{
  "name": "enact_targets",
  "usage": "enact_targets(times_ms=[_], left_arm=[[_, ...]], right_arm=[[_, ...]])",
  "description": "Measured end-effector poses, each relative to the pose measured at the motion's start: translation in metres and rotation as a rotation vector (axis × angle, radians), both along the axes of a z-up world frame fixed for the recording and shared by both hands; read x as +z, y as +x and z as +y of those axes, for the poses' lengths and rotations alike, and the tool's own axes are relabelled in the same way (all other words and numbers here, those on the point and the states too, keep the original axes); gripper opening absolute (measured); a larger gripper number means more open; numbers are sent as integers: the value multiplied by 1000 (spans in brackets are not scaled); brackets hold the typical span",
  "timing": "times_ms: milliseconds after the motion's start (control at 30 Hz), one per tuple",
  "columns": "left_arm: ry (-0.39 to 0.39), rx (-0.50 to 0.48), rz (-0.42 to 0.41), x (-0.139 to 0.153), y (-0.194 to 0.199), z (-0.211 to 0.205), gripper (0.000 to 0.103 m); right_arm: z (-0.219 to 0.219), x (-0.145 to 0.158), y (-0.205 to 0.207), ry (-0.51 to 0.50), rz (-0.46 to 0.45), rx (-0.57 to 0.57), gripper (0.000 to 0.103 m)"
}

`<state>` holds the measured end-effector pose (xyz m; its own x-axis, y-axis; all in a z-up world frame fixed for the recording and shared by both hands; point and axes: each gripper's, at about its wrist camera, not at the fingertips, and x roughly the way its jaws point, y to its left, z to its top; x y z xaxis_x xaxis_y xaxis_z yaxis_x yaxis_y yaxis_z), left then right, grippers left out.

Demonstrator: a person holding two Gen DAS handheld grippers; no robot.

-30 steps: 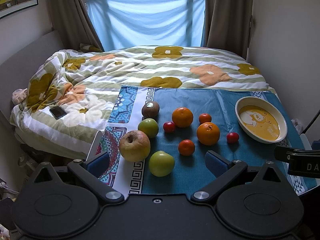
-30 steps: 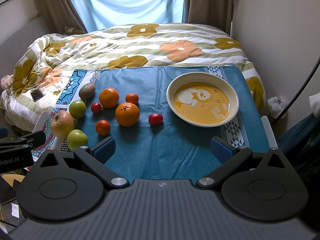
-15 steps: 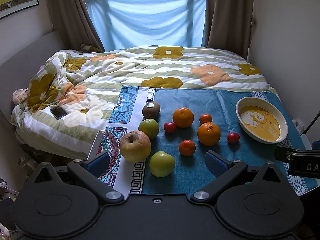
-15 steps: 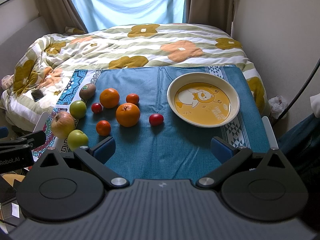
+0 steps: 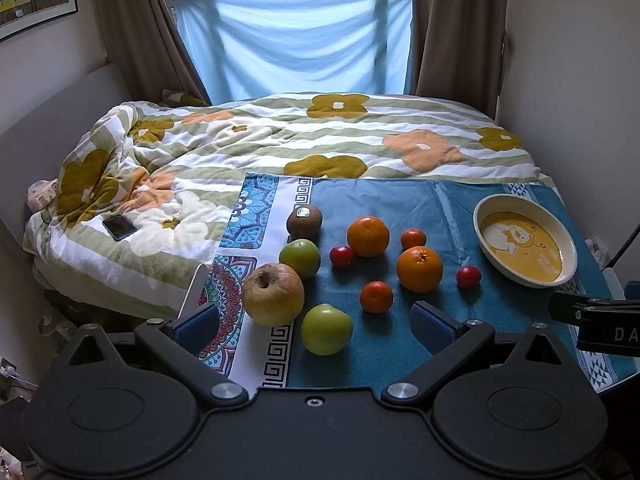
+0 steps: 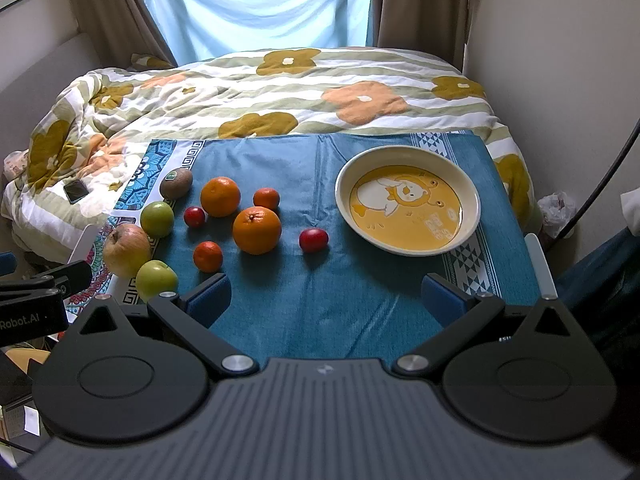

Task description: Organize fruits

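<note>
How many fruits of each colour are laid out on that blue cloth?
Orange: 4
Green: 2
Small red: 2
Yellow-red apple: 1
Brown kiwi: 1
Total: 10

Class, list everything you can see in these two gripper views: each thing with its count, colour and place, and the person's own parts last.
bowl: 1, cream with yellow cartoon base, right side of cloth, empty.
large oranges: 2, orange, mid cloth.
small oranges: 2, orange, among the fruit.
small red fruits: 2, red; one nearest the bowl.
green apples: 2, green, left side of cloth.
big apple: 1, yellow-red, left edge.
kiwi: 1, brown, far left of group.
cloth: 1, blue, under the fruit.
quilt: 1, floral, behind.
phone: 1, dark, on quilt.
left gripper: open, empty.
right gripper: open, empty.
</note>
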<state>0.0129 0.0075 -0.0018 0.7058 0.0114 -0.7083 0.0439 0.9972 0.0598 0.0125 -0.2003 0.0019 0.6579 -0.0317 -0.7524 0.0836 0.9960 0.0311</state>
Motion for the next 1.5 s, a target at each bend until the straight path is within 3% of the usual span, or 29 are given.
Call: enact_targets(times_ms=[433, 700, 1133, 1500], left_arm=[[-5, 7, 6, 5, 2, 7, 103], [-1, 50, 48, 3, 34, 25, 103], [-25, 119, 133, -57, 108, 53, 103], [-68, 165, 226, -107, 142, 62, 103]], right_arm=[[7, 2, 3, -1, 3, 9, 103], [20, -2, 24, -21, 26, 65, 103], [41, -53, 102, 1, 52, 93, 103], [52, -98, 155, 49, 80, 104, 103]])
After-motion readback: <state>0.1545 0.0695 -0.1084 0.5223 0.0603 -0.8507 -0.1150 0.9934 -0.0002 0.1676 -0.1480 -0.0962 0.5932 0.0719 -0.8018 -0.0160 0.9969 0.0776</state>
